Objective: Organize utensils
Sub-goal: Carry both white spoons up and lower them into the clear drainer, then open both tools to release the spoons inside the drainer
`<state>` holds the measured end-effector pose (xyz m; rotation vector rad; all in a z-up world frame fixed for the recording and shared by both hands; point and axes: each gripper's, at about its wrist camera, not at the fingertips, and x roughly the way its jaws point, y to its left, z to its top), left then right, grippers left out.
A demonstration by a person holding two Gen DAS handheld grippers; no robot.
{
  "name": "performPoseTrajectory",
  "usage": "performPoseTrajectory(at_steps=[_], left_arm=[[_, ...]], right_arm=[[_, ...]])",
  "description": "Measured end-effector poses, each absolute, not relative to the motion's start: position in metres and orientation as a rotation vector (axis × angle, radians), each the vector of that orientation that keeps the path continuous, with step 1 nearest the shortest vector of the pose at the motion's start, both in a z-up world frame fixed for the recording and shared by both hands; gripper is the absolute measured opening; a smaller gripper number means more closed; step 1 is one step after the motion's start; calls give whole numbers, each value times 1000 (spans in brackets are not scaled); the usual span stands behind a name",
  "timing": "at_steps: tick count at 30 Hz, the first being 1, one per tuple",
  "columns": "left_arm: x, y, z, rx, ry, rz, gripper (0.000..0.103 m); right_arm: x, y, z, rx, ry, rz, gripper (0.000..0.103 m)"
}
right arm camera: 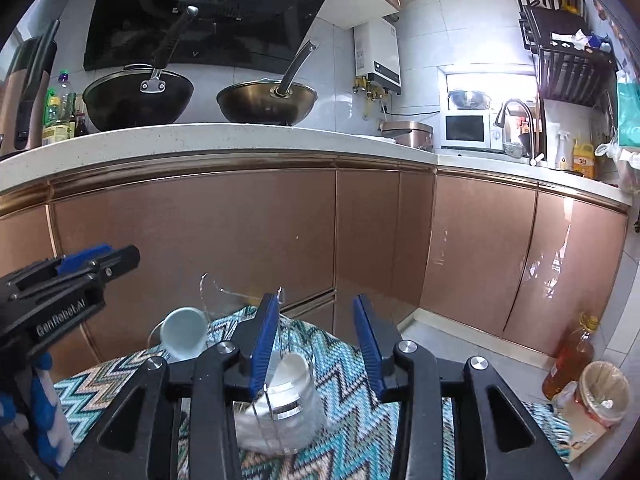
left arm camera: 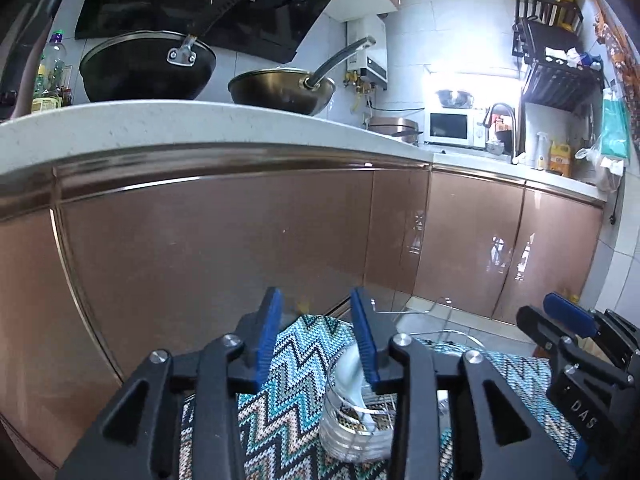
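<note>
Both tools hang over a zigzag cloth (right arm camera: 352, 432). My left gripper (left arm camera: 318, 336) is spread, holding nothing; a glass jar (left arm camera: 352, 428) with a white utensil (left arm camera: 350, 368) sits just below its right finger. My right gripper (right arm camera: 318, 340) is spread too, same jar (right arm camera: 288, 412) under its left finger. A pale cup (right arm camera: 185, 332) lies tipped, ahead-left. Ahead: bronze cabinets (right arm camera: 240, 240), white counter (right arm camera: 200, 138), two woks (right arm camera: 138, 100). Floor right: oil bottle (right arm camera: 570, 356), bin (right arm camera: 604, 392).

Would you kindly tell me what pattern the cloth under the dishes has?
A teal, black, white and tan zigzag knit cloth, clearest in the right wrist view.
</note>
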<state>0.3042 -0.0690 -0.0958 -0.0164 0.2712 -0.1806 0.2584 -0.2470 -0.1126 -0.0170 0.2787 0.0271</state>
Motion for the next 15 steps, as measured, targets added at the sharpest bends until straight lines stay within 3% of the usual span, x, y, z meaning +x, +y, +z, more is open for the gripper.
performPoseTrajectory(at_steps=[15], left_arm=[[205, -7, -54, -127, 326, -166, 34]], right_arm=[[159, -261, -76, 5, 344, 67, 37]])
